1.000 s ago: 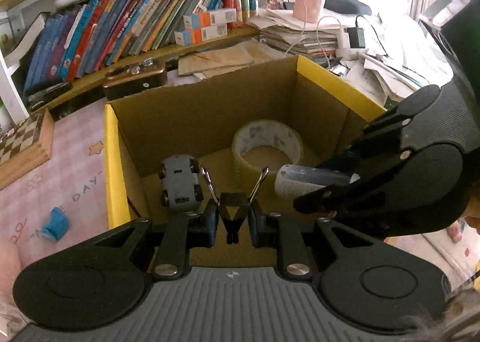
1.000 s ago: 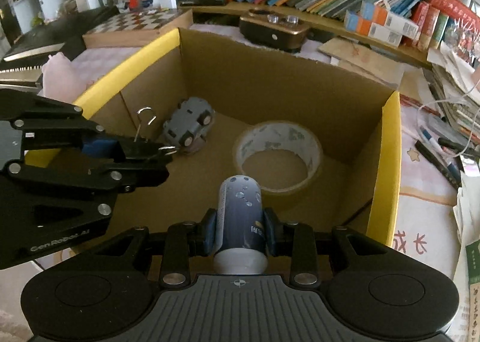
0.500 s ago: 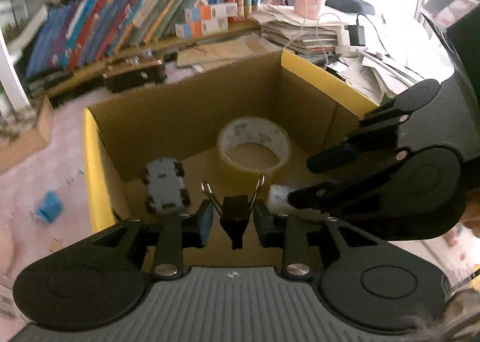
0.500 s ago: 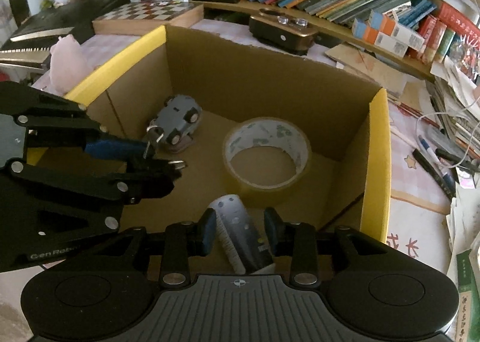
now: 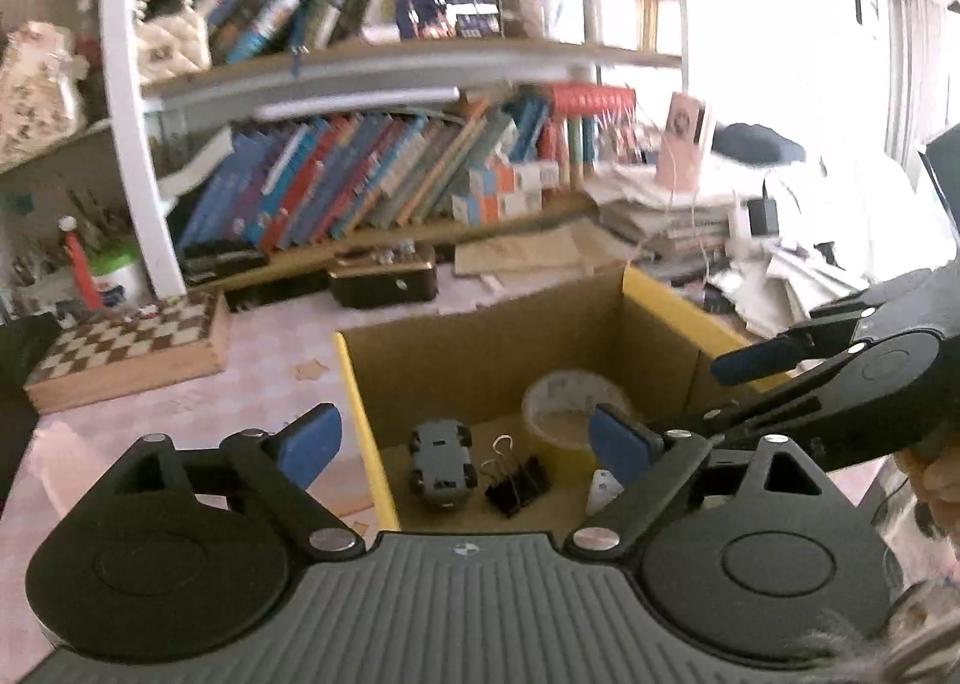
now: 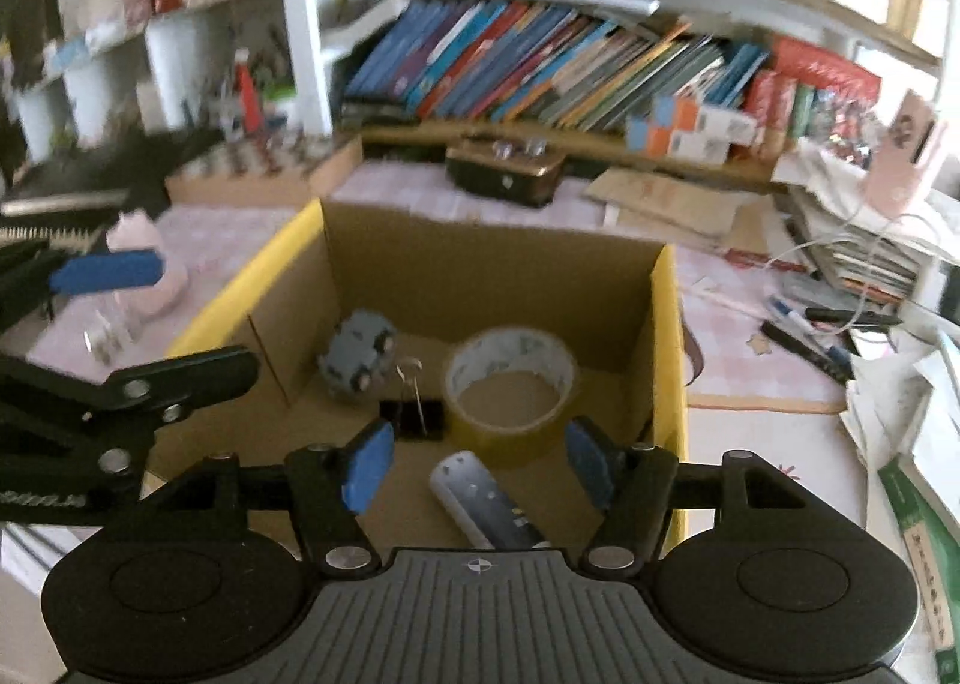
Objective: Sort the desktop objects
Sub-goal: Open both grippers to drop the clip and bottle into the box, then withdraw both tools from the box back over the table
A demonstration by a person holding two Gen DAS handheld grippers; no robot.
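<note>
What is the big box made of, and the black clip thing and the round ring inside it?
The open brown box with yellow-edged flaps looks like matte corrugated cardboard. The small black binder clip seems painted metal with shiny wire handles. The wide roll of tape looks like glossy yellowish-clear plastic film, probably wound on a card core.

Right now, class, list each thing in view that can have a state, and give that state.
Cardboard box: open at the top.
Toy car: in the box, wheels showing.
Binder clip: on the box floor, released.
Tape roll: lying flat.
Small bottle: lying on its side.
Left claw: opening, empty.
Right claw: opening, empty.
</note>
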